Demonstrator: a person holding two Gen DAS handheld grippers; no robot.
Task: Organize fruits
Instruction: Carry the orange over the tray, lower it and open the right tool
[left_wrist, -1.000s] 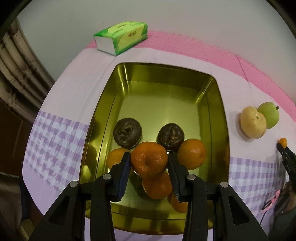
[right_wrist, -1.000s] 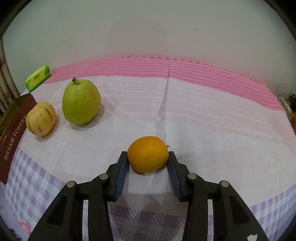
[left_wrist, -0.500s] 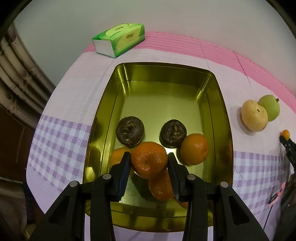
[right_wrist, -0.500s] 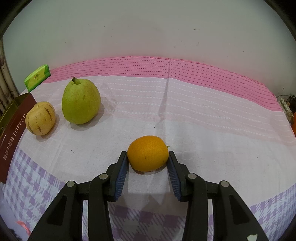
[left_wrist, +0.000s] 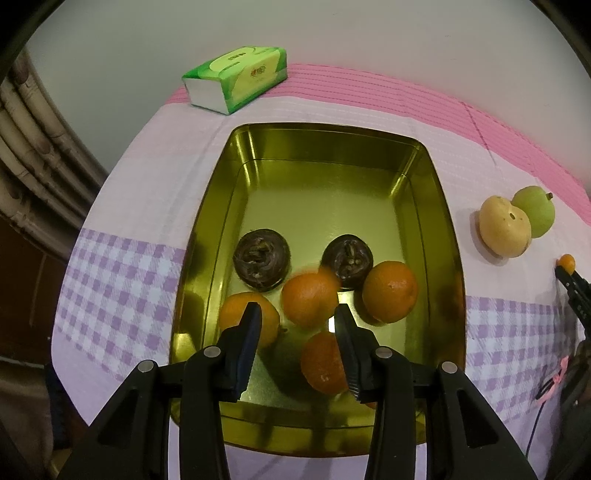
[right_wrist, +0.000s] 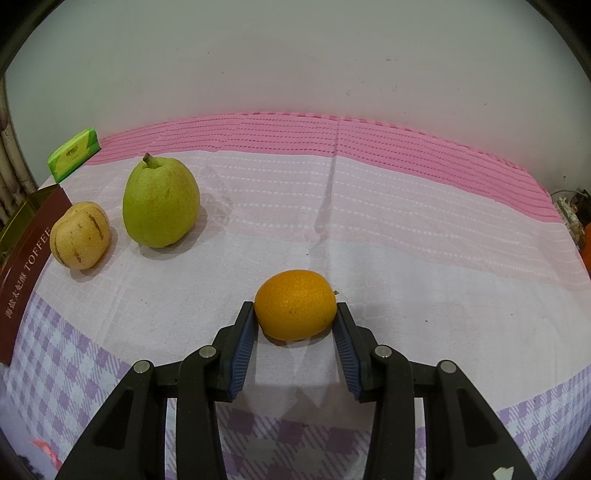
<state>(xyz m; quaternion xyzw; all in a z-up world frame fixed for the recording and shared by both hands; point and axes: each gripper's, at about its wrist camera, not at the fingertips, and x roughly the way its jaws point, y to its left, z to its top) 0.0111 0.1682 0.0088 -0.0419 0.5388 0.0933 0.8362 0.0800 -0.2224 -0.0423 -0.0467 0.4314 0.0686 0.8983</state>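
Observation:
In the left wrist view a gold tin tray (left_wrist: 439, 206) holds several oranges and two dark brown fruits (left_wrist: 261, 257). My left gripper (left_wrist: 295, 314) is open above the tray; a blurred orange (left_wrist: 310, 298) sits just beyond its fingertips, free of the pads. In the right wrist view my right gripper (right_wrist: 295, 312) is shut on a small orange citrus (right_wrist: 295, 309) resting on the tablecloth. A green pear (right_wrist: 160, 203) and a yellow striped fruit (right_wrist: 80, 240) stand to the left, also in the left wrist view (left_wrist: 535, 210).
A green tissue pack (left_wrist: 236, 77) lies behind the tray near the wall. The tray's brown side reading TOFFEE (right_wrist: 27, 273) is at the right wrist view's left edge. Pipes run along the left (left_wrist: 33, 155). Clutter sits at the table's right end (right_wrist: 570, 214).
My left gripper has opened and let go of the orange, which has dropped into the tray among the others. The right gripper stays shut on the small citrus.

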